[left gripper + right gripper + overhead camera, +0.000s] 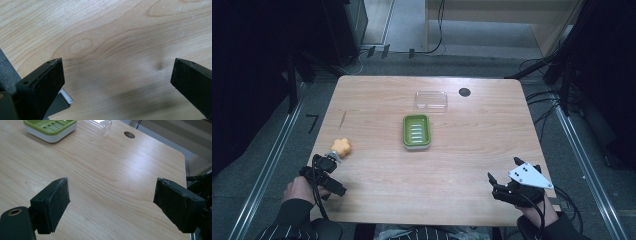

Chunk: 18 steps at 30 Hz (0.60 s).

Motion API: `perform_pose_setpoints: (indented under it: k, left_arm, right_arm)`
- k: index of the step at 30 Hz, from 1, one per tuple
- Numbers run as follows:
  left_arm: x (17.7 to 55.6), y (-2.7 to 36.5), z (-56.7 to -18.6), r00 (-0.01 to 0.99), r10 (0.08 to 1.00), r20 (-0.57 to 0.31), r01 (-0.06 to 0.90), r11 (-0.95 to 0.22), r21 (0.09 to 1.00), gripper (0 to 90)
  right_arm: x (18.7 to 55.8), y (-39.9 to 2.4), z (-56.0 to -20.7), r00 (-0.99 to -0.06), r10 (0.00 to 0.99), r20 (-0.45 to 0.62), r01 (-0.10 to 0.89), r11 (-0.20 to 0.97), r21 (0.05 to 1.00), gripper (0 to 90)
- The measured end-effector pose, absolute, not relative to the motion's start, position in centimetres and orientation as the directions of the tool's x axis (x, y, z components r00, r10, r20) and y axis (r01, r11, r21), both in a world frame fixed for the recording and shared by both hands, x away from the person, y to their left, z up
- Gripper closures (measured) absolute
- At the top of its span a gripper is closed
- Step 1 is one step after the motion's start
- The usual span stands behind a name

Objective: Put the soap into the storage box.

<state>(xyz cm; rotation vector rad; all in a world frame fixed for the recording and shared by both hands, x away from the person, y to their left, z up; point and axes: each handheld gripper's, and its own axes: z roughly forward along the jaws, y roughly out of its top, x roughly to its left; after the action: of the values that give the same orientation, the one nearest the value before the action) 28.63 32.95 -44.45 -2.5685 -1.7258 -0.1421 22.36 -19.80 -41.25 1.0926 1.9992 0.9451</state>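
Soap dish [416,131] mid-counter [462,165]; lid [431,100] just behind it, hole [464,92] right of lid. Sponge [342,147] near left edge, well apart from dish.

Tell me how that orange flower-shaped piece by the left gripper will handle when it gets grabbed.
The orange flower-shaped piece looks small and squat, so it is probably light and unlikely to tip. Its lobed outline should keep it from rolling far. Whether it is soft or hard I cannot tell; open jaws of the left gripper seem wide enough.

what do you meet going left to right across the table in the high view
left hand-held gripper → orange flower-shaped piece → green soap dish → round hole in the table → right hand-held gripper
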Motion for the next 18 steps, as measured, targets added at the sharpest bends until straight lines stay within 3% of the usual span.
perform_pose_setpoints:
  k: [18]
  left_arm:
    - [28.68, 33.02, -44.3, 0.388, 0.916, 0.105, 0.919, -0.392, 0.027, 0.0]
  right_arm:
    - [22.69, -19.14, -41.05, -0.438, 0.876, -0.201, 0.401, 0.391, 0.829, 13.7]
